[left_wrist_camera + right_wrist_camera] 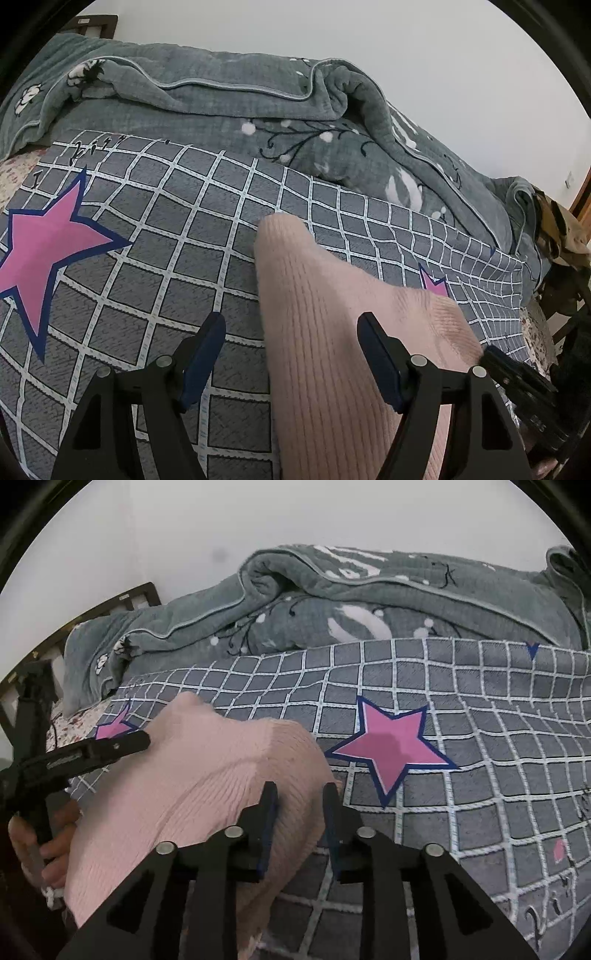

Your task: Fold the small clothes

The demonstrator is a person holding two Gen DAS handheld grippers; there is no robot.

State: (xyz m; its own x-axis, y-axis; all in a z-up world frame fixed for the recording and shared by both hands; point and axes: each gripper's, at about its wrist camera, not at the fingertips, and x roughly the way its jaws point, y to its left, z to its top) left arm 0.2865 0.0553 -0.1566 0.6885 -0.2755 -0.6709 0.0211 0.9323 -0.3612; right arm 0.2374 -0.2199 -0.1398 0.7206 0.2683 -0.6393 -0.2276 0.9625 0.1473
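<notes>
A pink ribbed knit garment (317, 332) lies bunched on the grey checked bedspread (147, 229). My left gripper (291, 358) is open and straddles its left edge. The left finger (207, 354) is over bare bedspread and the right finger (376, 362) is over the knit. In the right wrist view my right gripper (301, 808) is shut on a raised fold at the right edge of the pink garment (192, 775). A hand (40, 842) holds the left gripper there, and one of its fingers (122, 744) reaches over the garment's far left side.
A rumpled grey-green quilt (229, 107) is heaped along the back of the bed against a white wall. Pink stars (391, 749) mark the bedspread. A dark headboard (122, 598) stands at the far left, and a tan bag (561, 229) sits past the bed's right edge.
</notes>
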